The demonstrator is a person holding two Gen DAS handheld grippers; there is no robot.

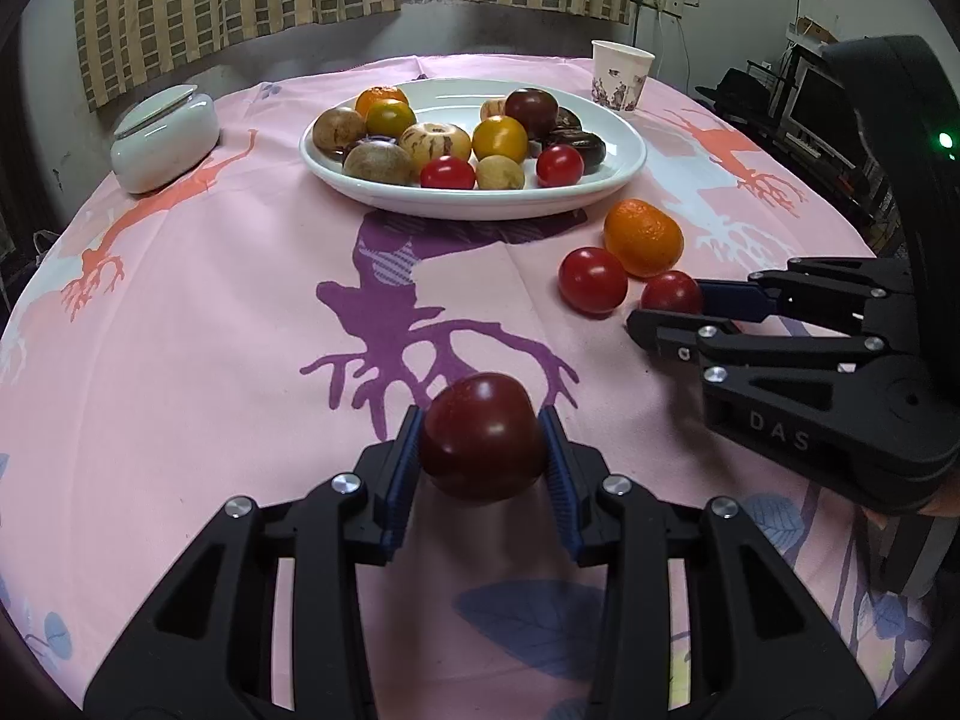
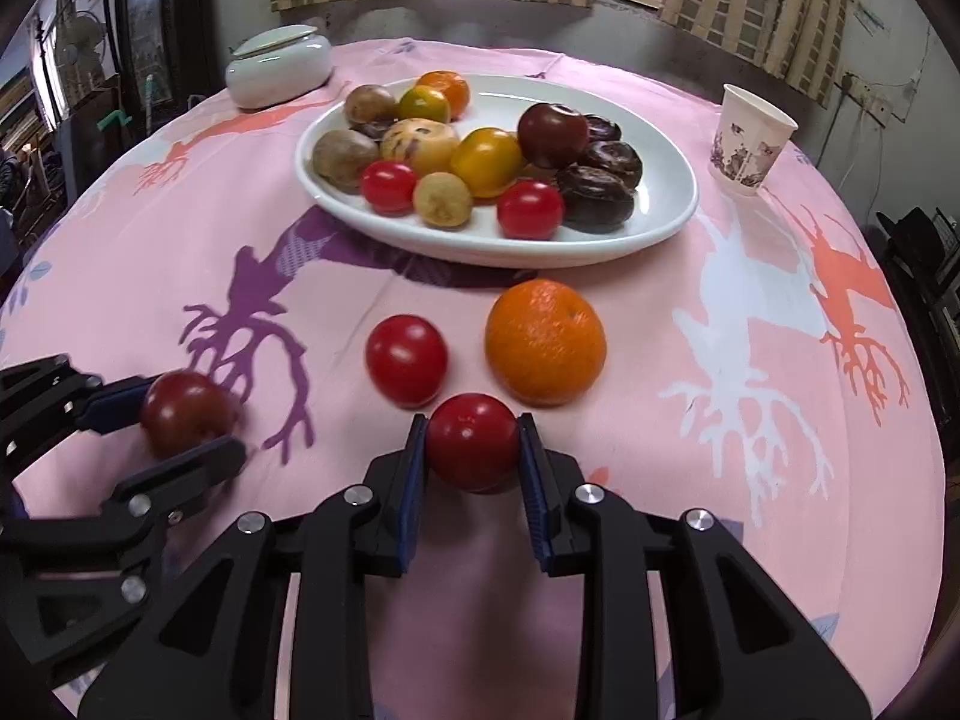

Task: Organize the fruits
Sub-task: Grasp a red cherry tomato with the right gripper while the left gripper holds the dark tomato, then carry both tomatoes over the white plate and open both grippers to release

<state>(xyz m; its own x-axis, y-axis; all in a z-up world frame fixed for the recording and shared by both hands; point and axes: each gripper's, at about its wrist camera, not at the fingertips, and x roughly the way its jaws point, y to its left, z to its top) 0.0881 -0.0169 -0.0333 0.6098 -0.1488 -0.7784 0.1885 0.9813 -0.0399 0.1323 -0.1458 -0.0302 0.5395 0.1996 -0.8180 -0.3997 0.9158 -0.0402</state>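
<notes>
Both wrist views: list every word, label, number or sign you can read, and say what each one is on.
"DAS", pale raised letters on the black body of the right claw, seen in the left wrist view; the lettering runs on past the visible edge.
Paper cup: a printed purple pattern only, with no lettering that can be read.
Tablecloth: tree and leaf shapes, no text.
Nothing else in either view carries readable writing.

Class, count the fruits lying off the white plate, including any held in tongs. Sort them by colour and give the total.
Bright red tomatoes: 2
Dark red tomato: 1
Orange: 1
Total: 4
</notes>
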